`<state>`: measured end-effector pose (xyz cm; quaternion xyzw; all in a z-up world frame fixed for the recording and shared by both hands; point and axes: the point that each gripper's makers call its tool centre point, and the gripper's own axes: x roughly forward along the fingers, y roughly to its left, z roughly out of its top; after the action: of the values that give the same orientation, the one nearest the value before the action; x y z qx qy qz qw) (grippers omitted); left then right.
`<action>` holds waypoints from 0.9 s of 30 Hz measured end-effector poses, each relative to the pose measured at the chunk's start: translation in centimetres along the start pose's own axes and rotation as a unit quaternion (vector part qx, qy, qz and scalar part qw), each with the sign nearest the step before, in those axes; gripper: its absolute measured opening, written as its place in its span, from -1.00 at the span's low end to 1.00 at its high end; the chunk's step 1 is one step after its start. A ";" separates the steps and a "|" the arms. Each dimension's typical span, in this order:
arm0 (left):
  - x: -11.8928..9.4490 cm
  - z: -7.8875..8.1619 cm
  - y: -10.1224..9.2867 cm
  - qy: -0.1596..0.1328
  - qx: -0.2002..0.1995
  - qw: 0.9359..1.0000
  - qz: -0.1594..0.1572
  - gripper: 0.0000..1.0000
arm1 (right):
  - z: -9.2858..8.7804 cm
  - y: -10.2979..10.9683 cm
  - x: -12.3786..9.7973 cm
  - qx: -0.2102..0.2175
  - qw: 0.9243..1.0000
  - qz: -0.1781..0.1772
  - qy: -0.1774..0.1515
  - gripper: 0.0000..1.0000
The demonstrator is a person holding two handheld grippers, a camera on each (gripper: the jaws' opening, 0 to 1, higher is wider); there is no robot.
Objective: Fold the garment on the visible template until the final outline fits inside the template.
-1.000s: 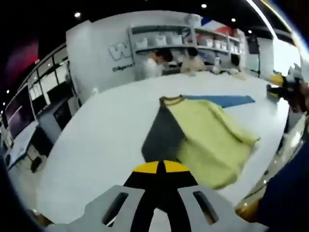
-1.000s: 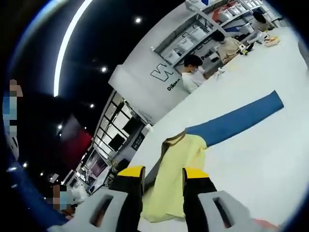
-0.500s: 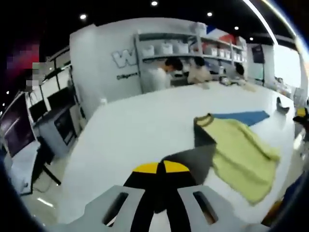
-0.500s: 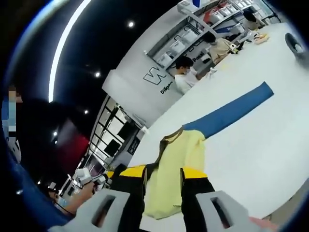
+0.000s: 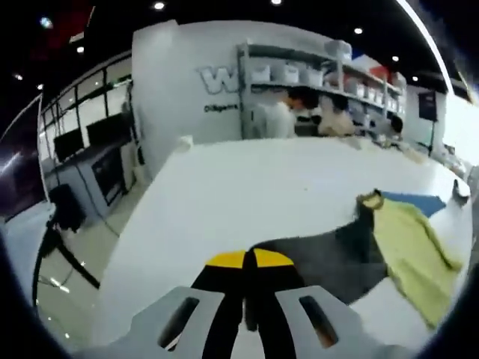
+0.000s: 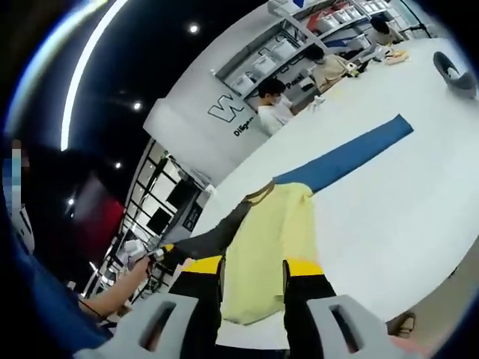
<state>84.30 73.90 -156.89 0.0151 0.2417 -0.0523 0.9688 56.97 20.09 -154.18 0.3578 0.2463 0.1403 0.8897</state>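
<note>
White table (image 5: 247, 187); left gripper (image 5: 248, 262) has drawn grey sleeve (image 5: 329, 254) further out

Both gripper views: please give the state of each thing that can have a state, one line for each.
Garment: yellow body spread flat on the table, grey sleeve pulled out sideways, not folded.
Grey sleeve: stretched, its end held by the left gripper.
Blue template: flat on the table, mostly uncovered; garment overlaps one end.
Left gripper: fingers shut on the sleeve.
Right gripper: fingers apart, garment hem between them; grip unclear.
</note>
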 end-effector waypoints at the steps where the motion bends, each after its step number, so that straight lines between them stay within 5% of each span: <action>1: 0.2 -0.2 0.2 0.001 -0.003 1.000 0.000 -0.92 | -0.2 0.2 0.1 -0.002 1.000 -0.001 0.003 -0.46; 10: 2.4 -3.5 1.8 0.047 -0.039 0.998 -0.021 -0.91 | -2.0 2.1 2.0 -0.007 1.000 0.006 0.022 -0.43; 14: 1.4 -5.2 2.7 0.078 -0.035 0.996 -0.028 -0.89 | -2.8 2.5 3.0 0.003 1.000 0.013 0.024 -0.43; 19: -0.6 -5.8 4.8 0.079 -0.041 0.996 -0.011 -0.91 | -4.0 3.0 3.9 0.007 0.999 0.022 0.035 -0.42; 23: -2.8 -7.1 4.3 0.082 -0.040 0.996 -0.005 -0.79 | -4.7 3.2 4.2 0.010 0.999 0.027 0.042 -0.42; 27: -3.1 -8.1 1.8 0.074 0.008 0.996 -0.041 -0.69 | -6.0 3.3 4.8 0.022 0.998 0.033 0.053 -0.42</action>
<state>78.00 76.44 -162.62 0.0165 0.3123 -0.0927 0.9453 57.53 27.87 -157.28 0.3771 0.2847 0.1827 0.8622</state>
